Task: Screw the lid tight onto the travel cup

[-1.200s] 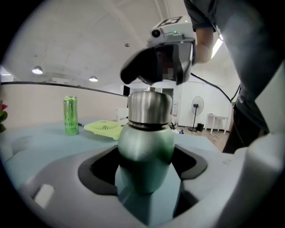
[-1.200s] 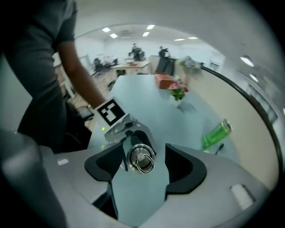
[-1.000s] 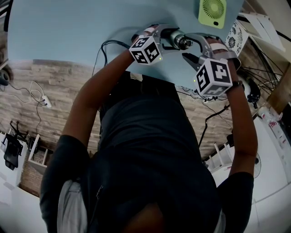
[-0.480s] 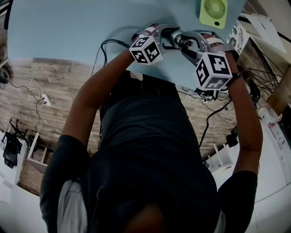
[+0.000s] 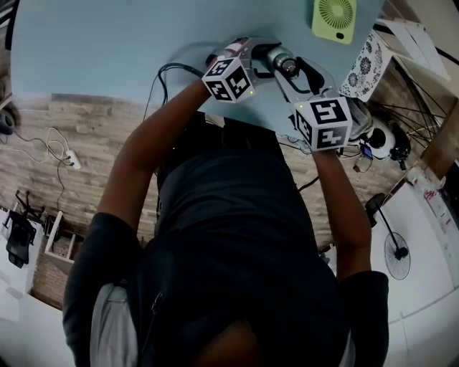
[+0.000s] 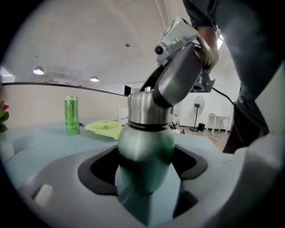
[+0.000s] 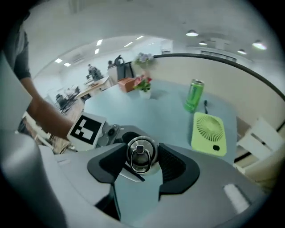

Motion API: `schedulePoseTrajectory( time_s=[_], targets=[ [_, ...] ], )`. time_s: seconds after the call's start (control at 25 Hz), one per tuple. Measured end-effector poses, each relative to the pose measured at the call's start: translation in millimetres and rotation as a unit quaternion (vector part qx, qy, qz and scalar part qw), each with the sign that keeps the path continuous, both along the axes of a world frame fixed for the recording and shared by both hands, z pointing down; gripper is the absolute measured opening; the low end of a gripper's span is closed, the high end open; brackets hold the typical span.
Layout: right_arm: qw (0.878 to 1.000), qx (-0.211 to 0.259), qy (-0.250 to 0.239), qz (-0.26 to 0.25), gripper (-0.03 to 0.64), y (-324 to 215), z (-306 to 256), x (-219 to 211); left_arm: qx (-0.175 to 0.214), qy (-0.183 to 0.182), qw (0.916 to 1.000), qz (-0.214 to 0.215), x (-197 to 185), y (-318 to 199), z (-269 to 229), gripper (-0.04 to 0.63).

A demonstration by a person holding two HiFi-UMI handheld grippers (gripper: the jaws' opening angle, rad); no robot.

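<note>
The travel cup has a green body (image 6: 144, 147) and a steel lid (image 6: 144, 109). My left gripper (image 6: 144, 167) is shut on the body, with the cup upright between its jaws. From above, my right gripper (image 7: 141, 161) is shut on the lid (image 7: 141, 153), whose ring handle faces the camera. In the head view the cup (image 5: 272, 56) sits near the table's near edge between the left gripper (image 5: 259, 59) and the right gripper (image 5: 292, 70). The right gripper (image 6: 178, 80) reaches down onto the lid in the left gripper view.
A lime-green flat fan (image 5: 335, 18) lies on the light blue table (image 5: 107, 50) to the right, beyond the cup. A green drink can (image 7: 194, 95) stands behind it and a small flower pot (image 7: 143, 84) further left. Cables hang off the near edge.
My right gripper has turned around the lid: its marker cube swung left and towards the person, and the forearm came in from the right. The left gripper and cup stayed put.
</note>
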State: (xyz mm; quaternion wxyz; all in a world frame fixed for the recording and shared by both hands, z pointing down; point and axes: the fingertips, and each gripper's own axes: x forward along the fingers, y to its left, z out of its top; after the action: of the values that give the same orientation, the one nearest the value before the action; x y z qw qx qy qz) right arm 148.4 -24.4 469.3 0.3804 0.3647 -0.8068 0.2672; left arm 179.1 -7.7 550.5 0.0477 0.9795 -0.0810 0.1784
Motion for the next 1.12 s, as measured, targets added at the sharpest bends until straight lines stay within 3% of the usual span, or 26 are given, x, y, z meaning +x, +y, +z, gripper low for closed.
schedulePoseTrajectory(
  time_s=[0.12, 0.2, 0.52, 0.6, 0.8, 0.92, 1.0, 1.04, 1.12],
  targets=[
    [0.994, 0.017, -0.008, 0.112, 0.225, -0.6, 0.5, 5.4, 0.0, 0.0, 1.0, -0.001, 0.1, -0.4, -0.1, 0.416],
    [0.988, 0.024, -0.013, 0.15, 0.225, -0.7, 0.0, 7.1, -0.001, 0.0, 1.0, -0.001, 0.2, -0.3, -0.3, 0.415],
    [0.988, 0.022, -0.017, 0.151, 0.227, -1.6, -1.2, 8.6, -0.002, 0.001, 1.0, 0.0, 1.2, -1.0, -1.3, 0.416],
    [0.991, 0.021, -0.011, 0.13, 0.227, -1.1, -0.1, 6.3, -0.002, 0.001, 1.0, 0.0, 0.8, -1.0, -1.3, 0.416],
    [1.0, 0.018, 0.026, 0.003, 0.252, 5.7, -8.7, -2.0, -0.002, 0.001, 1.0, 0.0, 1.2, -0.7, -1.2, 0.416],
    [0.99, 0.038, 0.058, -0.123, 0.252, 8.4, -23.6, -5.3, -0.003, 0.002, 1.0, 0.001, 1.9, -0.3, -0.9, 0.416],
    [0.967, 0.048, 0.095, -0.232, 0.252, 13.5, -26.0, -4.5, -0.003, 0.002, 1.0, 0.001, 1.7, -0.3, -0.6, 0.416],
    [0.948, 0.054, 0.116, -0.293, 0.252, 16.3, -26.2, -4.4, -0.003, 0.002, 1.0, 0.002, 1.5, -0.3, -0.5, 0.416],
    [0.89, 0.068, 0.157, -0.423, 0.252, 23.0, -24.3, -4.7, -0.003, 0.001, 1.0, 0.002, 1.5, 0.0, -0.4, 0.416]
  ],
)
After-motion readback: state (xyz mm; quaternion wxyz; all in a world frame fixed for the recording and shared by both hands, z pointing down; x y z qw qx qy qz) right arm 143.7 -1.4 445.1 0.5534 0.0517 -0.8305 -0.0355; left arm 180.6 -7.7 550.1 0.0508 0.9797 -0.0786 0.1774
